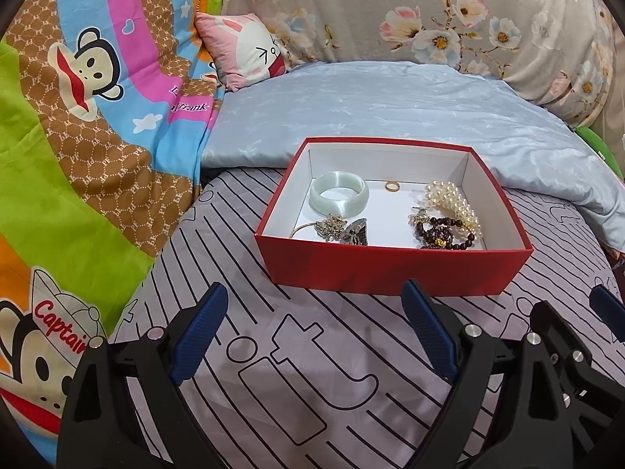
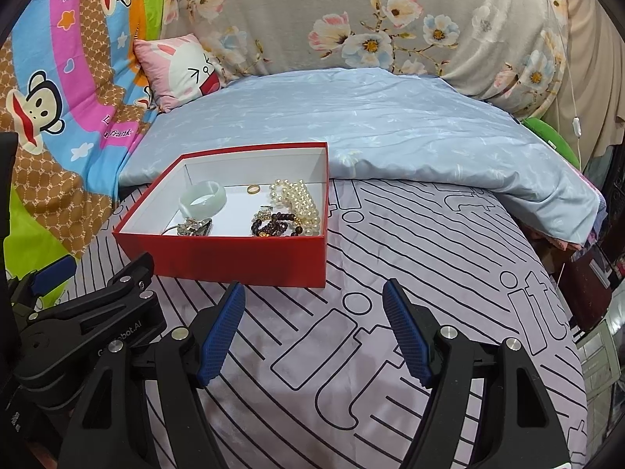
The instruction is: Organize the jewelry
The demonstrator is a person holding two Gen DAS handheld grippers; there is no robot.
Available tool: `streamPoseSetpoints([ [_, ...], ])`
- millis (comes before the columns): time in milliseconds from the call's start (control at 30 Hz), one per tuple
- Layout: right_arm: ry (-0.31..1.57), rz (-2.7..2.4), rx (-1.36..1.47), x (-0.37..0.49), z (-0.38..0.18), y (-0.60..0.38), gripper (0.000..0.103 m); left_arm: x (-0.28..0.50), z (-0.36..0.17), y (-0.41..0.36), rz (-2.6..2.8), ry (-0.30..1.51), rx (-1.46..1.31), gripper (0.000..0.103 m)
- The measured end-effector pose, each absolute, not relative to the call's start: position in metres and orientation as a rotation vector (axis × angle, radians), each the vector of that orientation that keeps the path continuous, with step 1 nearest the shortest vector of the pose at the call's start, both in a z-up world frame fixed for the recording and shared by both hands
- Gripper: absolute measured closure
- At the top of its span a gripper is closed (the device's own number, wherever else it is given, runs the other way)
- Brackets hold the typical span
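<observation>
the view looked down at a slant over a bed point(image 1: 312, 371) covered in a pale lilac sheet with black line print. a red box point(image 1: 390, 269) with a white inside sat on the sheet, just ahead of both grippers. inside it lay a pale green bangle point(image 1: 339, 195), a small gold ring point(image 1: 390, 186), a heap of white pearls point(image 1: 453, 203), a dark bead bracelet point(image 1: 441, 230) touching the pearls, and a silver butterfly brooch point(image 1: 343, 230) near the front wall.

the left gripper point(image 1: 314, 297) hung low over the sheet, pointing down toward the box, its 2 blue-padded fingers point(image 1: 201, 332) spread wide with nothing between them. the right gripper point(image 2: 314, 293) was beside it, tilted the same way, aimed at the box's near right corner; its fingers point(image 2: 220, 336) were also apart and empty. neither touched the box.

a light blue quilt point(image 2: 390, 125) lay behind the box, with a cartoon monkey blanket point(image 1: 78, 125) to the left.
</observation>
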State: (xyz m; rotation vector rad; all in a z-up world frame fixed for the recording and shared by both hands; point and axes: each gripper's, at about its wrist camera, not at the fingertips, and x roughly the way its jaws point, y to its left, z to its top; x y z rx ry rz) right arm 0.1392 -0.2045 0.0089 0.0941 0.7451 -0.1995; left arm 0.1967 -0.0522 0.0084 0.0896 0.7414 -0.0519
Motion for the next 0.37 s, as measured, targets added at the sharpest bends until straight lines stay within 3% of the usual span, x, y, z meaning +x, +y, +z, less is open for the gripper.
streamPoseSetpoints([
  [367, 0.749, -0.203, 0.096, 0.1402, 0.0086, -0.2029, 0.031, 0.1970, 0.0062, -0.0546, -0.051, 0.736, 0.091, 0.015],
])
